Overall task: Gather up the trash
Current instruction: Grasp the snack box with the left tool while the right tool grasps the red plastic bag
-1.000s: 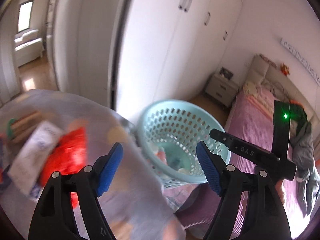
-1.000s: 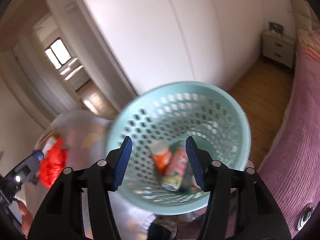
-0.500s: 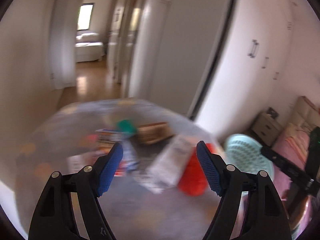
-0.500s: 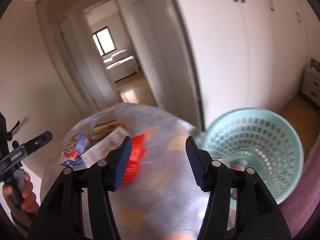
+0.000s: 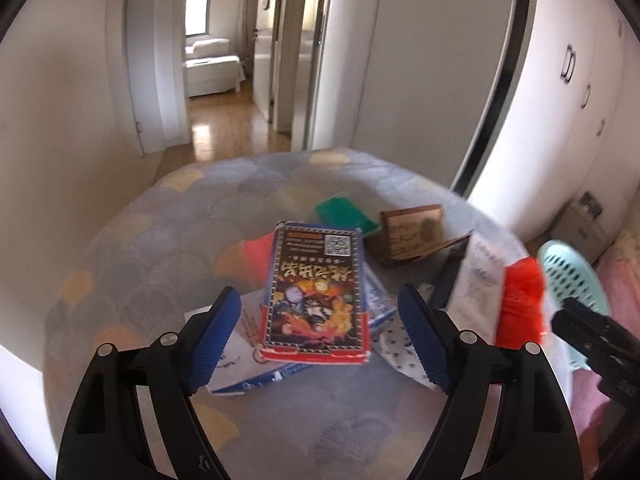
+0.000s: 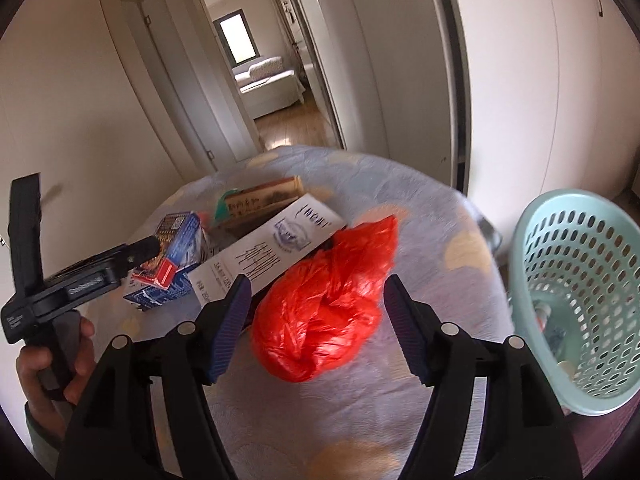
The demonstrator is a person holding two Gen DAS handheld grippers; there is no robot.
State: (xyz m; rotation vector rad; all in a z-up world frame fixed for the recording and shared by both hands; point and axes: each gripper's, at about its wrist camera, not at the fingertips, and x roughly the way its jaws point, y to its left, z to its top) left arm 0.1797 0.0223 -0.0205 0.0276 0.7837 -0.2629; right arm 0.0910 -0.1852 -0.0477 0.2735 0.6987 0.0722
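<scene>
Trash lies on a round table with a grey-blue patterned cloth (image 5: 132, 280). My left gripper (image 5: 320, 344) is open and empty, just in front of a colourful red-edged box (image 5: 316, 292) lying on white and blue cartons. My right gripper (image 6: 316, 324) is open and empty, its fingers either side of a crumpled red plastic bag (image 6: 324, 312). The bag also shows in the left wrist view (image 5: 520, 304). A white printed carton (image 6: 272, 248), a brown box (image 5: 412, 236) and a green packet (image 5: 344, 216) lie behind. The mint-green perforated basket (image 6: 576, 280) stands right of the table.
The basket holds several pieces of trash. White wardrobe doors (image 6: 540, 80) stand behind the basket. An open doorway (image 5: 224, 80) leads to a hallway and a far room. A pink bed edge (image 5: 624, 280) is at the far right.
Both grippers swung left from over the basket to the table. The left now faces the colourful box; the right now frames the red bag. Both stayed open.
</scene>
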